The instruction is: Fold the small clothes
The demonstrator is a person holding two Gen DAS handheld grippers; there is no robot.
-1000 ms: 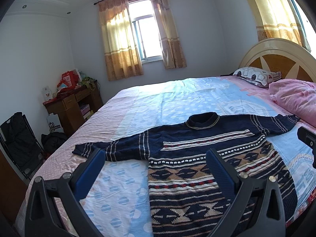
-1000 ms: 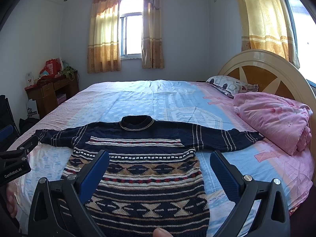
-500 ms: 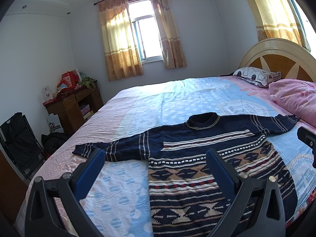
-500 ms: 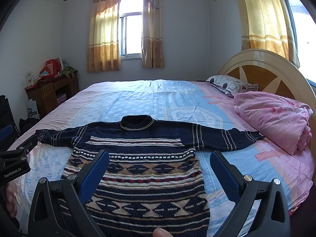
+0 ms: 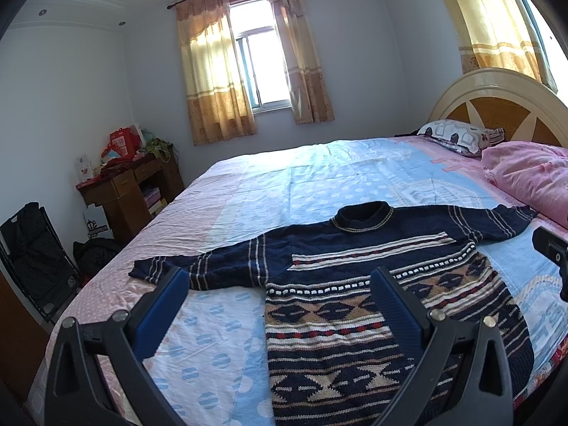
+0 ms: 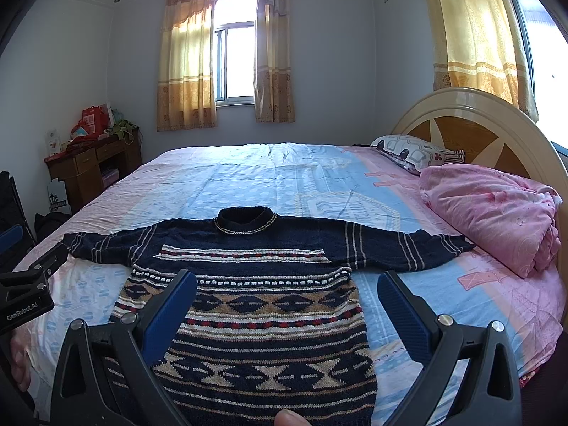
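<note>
On bed sheet (image 6: 284,177), navy patterned knit sweater (image 6: 262,305) lies flat, unfolded. Left gripper (image 5: 280,284) & right gripper (image 6: 285,285) hover w/ fingers spread, empty. Next, likely: grasp a sleeve.

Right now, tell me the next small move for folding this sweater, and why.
Probably bring the left gripper down onto the sweater's left sleeve near its cuff, to fold it across the body. The knit sweater lies flat and fully spread on the bed sheet, both sleeves out, and both grippers, the right gripper included, are open, holding nothing.
</note>
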